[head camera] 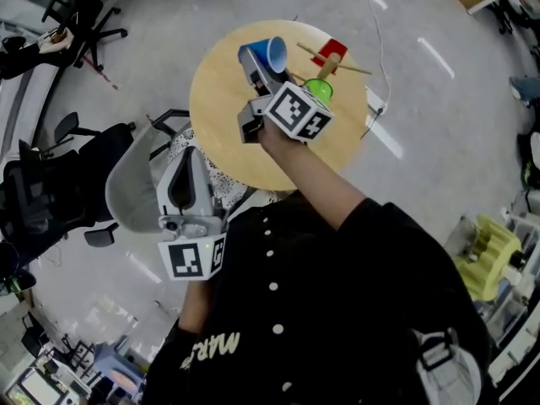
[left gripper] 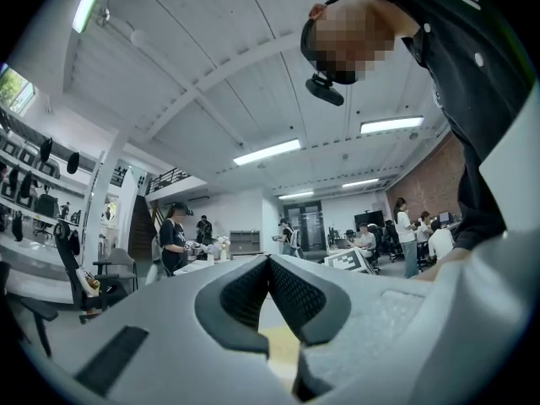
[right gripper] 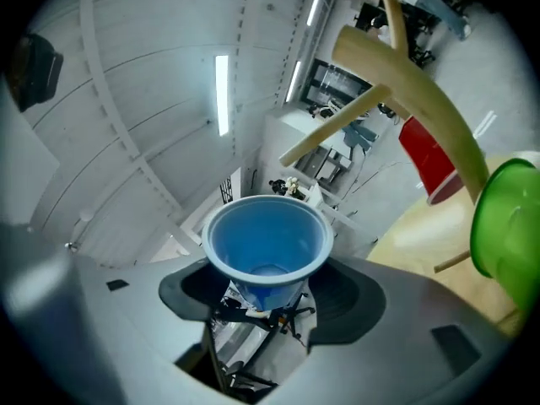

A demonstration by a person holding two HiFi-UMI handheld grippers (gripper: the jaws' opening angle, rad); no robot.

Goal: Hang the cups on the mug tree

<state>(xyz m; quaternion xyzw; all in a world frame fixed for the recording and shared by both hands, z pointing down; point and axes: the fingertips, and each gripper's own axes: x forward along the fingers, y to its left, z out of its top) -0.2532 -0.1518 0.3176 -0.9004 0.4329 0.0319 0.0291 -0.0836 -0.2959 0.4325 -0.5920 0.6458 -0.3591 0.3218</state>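
My right gripper [head camera: 257, 67] is shut on a blue cup [head camera: 268, 54], held on its side above the round wooden table [head camera: 219, 133]. In the right gripper view the blue cup [right gripper: 268, 245] sits between the dark pads, its mouth facing the camera. The wooden mug tree [head camera: 333, 59] stands just right of it, with a red cup [head camera: 331, 49] and a green cup [head camera: 318, 89] on it. In the right gripper view the tree's pegs [right gripper: 396, 66], the red cup [right gripper: 426, 154] and the green cup [right gripper: 506, 218] lie to the right. My left gripper [head camera: 187, 163] hangs low at the left, off the table, its jaws [left gripper: 270, 264] together and empty.
A grey chair [head camera: 131, 175] stands against the table's near left edge, under my left gripper. Black office chairs [head camera: 42, 201] crowd the left side. A cable [head camera: 381, 57] runs over the floor to the right of the table. Yellow equipment [head camera: 488, 256] sits at the far right.
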